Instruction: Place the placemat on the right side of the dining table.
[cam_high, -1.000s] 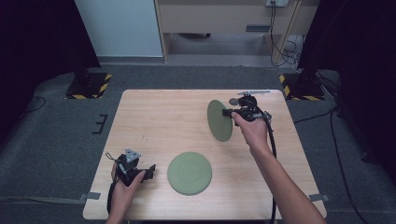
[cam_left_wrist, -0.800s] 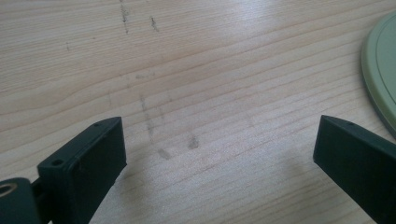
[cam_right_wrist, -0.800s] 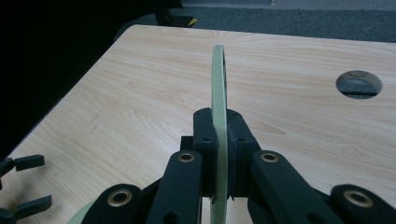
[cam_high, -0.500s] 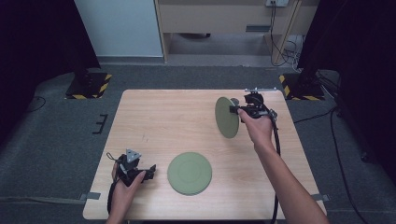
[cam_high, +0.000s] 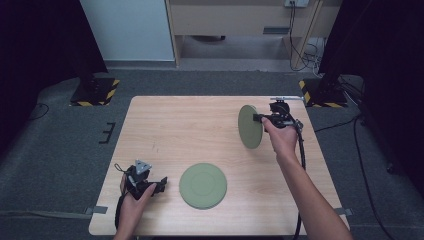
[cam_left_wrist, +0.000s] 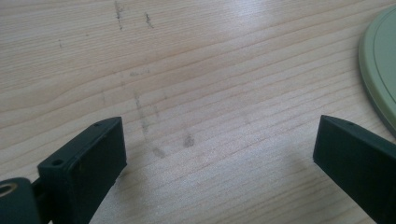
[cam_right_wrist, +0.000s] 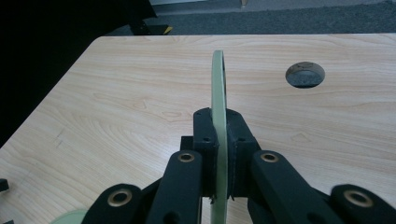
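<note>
The table (cam_high: 200, 130) is pale wood, with a round cable hole (cam_right_wrist: 305, 74) ahead and to the right of the right gripper.

A green plate (cam_high: 202, 185) lies flat on the table, just right of the left gripper (cam_high: 159, 184), which rests low near the table's near edge. That gripper's jaws stand wide apart with only bare wood between them; in the left gripper view the flat plate's rim (cam_left_wrist: 378, 70) sits ahead and to the right of the right-hand jaw, apart from it.

The held plate (cam_high: 250, 126) is a second green disc, carried on edge above the far right part of the table. The right gripper (cam_high: 261, 119) is clamped on it: in the right gripper view the pads (cam_right_wrist: 205, 140) press both faces of the rim and the disc rises straight up ahead of the jaws.

Judging from its thin, even section and matt surface, the held plate looks like light, stiff plastic that will not flex in the grip. It seems unlikely to break from a short drop, though it may clatter or roll. The smooth faces could slip or pivot between the pads, since the hold is at one rim point with most of the disc hanging beyond it. A rim pinch suits it best; a deeper bite, further in from the edge, would likely steady it.
</note>
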